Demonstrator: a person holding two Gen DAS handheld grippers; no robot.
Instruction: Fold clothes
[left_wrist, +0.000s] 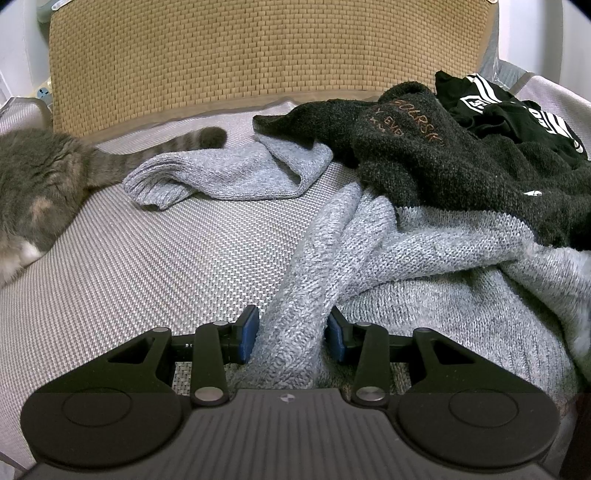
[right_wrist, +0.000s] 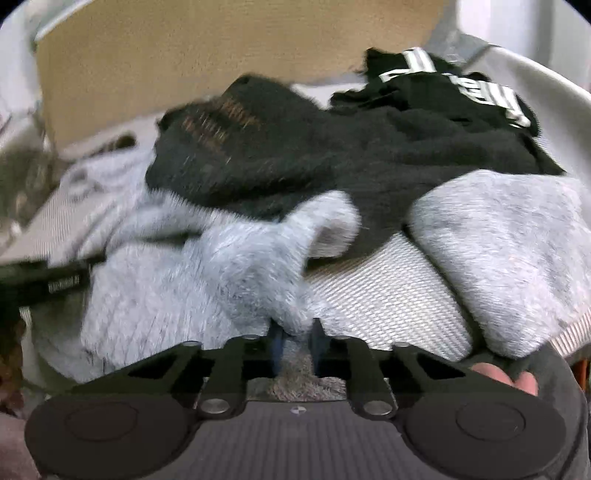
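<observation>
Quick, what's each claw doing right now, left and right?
Left claw: closed on a fold of the light grey sweater.
Right claw: closed on the same sweater's edge.

Open mat (left_wrist: 147, 277) left-centre is passable. Cat (left_wrist: 33, 192) blocks far left, its tail across the back. Grey sweater (left_wrist: 424, 266), dark sweater (left_wrist: 461, 166), black garment (left_wrist: 517, 110) pile up right. Woven panel (left_wrist: 258, 55) walls the rear.

Soft even light; right view motion-blurred.
</observation>
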